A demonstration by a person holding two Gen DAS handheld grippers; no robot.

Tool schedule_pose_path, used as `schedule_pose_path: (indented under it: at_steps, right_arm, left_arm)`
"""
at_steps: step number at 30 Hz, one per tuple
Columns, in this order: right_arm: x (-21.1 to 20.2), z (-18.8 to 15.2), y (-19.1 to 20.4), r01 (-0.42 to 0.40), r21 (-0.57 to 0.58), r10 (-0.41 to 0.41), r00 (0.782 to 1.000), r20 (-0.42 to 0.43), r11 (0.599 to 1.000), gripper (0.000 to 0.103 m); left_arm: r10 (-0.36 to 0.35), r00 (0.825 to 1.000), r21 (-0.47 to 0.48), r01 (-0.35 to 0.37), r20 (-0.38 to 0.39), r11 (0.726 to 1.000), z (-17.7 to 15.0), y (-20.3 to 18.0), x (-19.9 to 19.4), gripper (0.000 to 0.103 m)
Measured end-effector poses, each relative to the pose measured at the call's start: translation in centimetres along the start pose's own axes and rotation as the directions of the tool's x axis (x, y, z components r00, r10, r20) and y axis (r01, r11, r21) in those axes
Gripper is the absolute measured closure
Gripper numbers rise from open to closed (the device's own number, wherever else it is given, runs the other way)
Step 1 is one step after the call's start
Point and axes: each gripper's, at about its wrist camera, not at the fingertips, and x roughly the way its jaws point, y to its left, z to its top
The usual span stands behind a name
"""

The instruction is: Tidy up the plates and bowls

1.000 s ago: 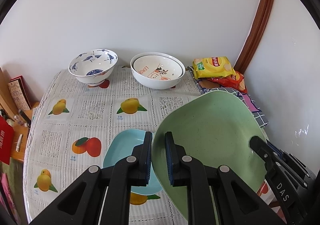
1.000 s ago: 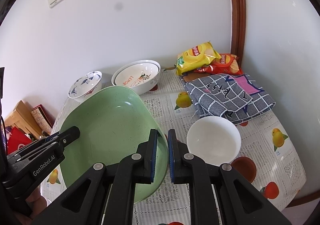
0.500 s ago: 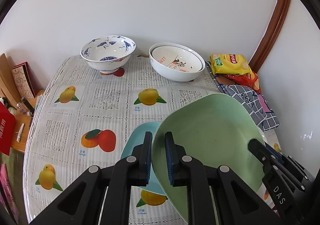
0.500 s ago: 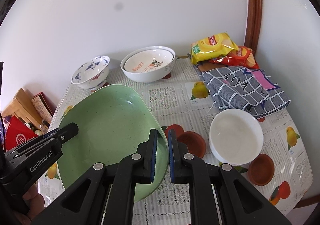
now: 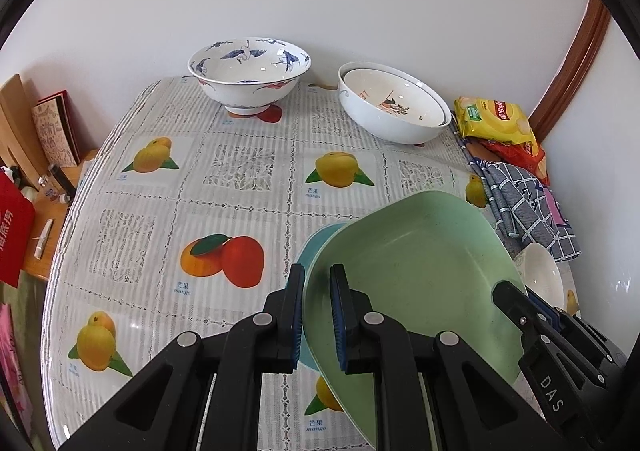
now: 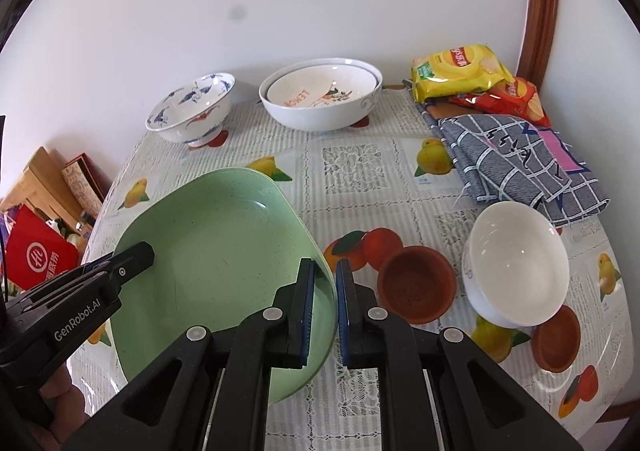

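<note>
Since the earlier frame, the pale green squarish plate [image 5: 416, 275] has come lower, over the light blue plate [image 5: 316, 247].
Left view: left gripper [image 5: 318, 315] clamps the green plate's rim; two plates, one blue-crane bowl [image 5: 248, 75], "DAS" on the right gripper [image 5: 516, 303]. Right view: right gripper [image 6: 325, 303] pinches the opposite rim; "LEMON" bowl [image 6: 320, 99] nested in another, one white bowl [image 6: 516, 263], two terracotta dishes [image 6: 416, 283], "GenRobot.AI".

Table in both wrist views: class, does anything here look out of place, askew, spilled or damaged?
Nothing is spilled or visibly broken. The green plate is askew: it hangs tilted, pinched at opposite rims by the left gripper and right gripper, over the blue plate. Snack bags and a folded cloth sit among the dishes.
</note>
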Motion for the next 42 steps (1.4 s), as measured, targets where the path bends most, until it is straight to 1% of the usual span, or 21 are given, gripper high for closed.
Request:
schedule_pose_path:
  at_steps: [4, 9, 12, 16, 24, 29, 33, 42]
  right_arm:
    - [1.3, -0.4, 0.6, -0.007, -0.02, 0.006, 0.999, -0.033, 1.0, 0.092]
    - [2.8, -0.7, 1.7, -0.019, -0.04, 0.017, 0.998, -0.063, 0.999, 0.091]
    - [3.6, -1.0, 2.2, -0.027, -0.053, 0.022, 0.996, -0.084, 0.998, 0.091]
    - [4.7, -1.1, 2.5, -0.04, -0.061, 0.033, 0.994, -0.108, 0.997, 0.091]
    - [6.8, -0.5, 2.4, -0.031, -0.109, 0.014, 0.987, -0.158, 0.994, 0.089]
    - [7.6, 0.0, 2.0, -0.03, -0.12, 0.011, 0.988, -0.157, 0.992, 0.088]
    - [7.9, 0.6, 2.1, -0.024, -0.154, 0.002, 0.989, -0.145, 0.988, 0.088]
    - [8.9, 1.8, 1.8, -0.036, -0.196, 0.009, 0.991, -0.137, 0.98, 0.087]
  left_arm:
    - [0.011, 1.0, -0.023, -0.011, -0.023, 1.0, -0.6, 1.1, 0.9, 0.09]
    - [0.045, 0.997, -0.047, -0.048, -0.067, 0.998, -1.4, 2.4, 2.1, 0.09]
    - [0.057, 0.995, -0.055, -0.062, -0.079, 0.997, -1.6, 2.9, 2.5, 0.09]
    - [0.074, 0.993, -0.051, -0.079, -0.093, 0.996, -1.6, 3.1, 3.1, 0.09]
    - [0.079, 0.989, -0.059, -0.086, -0.122, 0.995, -1.7, 2.6, 4.3, 0.09]
    - [0.085, 0.988, -0.054, -0.093, -0.13, 0.994, -1.5, 2.0, 4.8, 0.09]
    - [0.086, 0.986, -0.052, -0.094, -0.14, 0.994, -1.3, 1.9, 5.4, 0.09]
    - [0.085, 0.986, -0.042, -0.092, -0.144, 0.995, -0.7, 1.1, 6.0, 0.09]
